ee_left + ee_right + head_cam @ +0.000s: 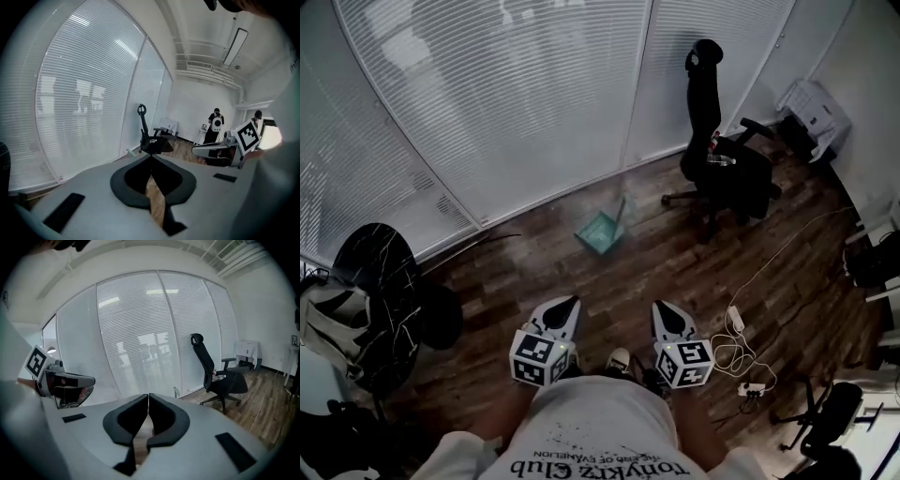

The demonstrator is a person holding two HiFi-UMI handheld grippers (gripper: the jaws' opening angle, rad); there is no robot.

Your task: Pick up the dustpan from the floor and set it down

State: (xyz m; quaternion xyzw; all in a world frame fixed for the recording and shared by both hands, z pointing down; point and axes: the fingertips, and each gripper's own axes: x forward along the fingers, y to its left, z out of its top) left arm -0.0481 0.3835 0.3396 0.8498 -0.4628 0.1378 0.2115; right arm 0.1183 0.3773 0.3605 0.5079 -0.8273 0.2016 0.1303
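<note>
Head view: the dustpan [602, 231] lies on the wooden floor [675, 272] near the foot of the white blinds [534, 94], well ahead of both claws and touched by neither; a black office chair [722, 159] stands to its right, apart from it; the left claw [571, 304] and the right claw [661, 307] hang side by side low in the picture, each pointing forward and somewhat down, each bearing its marker cube; a round black bench [375, 281] stands at the left edge; a white cable [769, 262] runs across the floor on the right.

Left gripper view: the left claw [151, 157] has its jaws pressed together at the tips with nothing between them; only a strip of floor shows through the slit lower down; the office chair [149, 140] stands straight beyond the tips; the right claw's body and marker cube [247, 135] show at the right; the dustpan cannot be made out here.

Right gripper view: the right claw [148, 395] is likewise pressed together and empty; just past its tips, by the foot of the blinds [140, 333], the dustpan [176, 392] shows only as a small greenish sliver; the office chair [220, 378] stands to the right.
</note>
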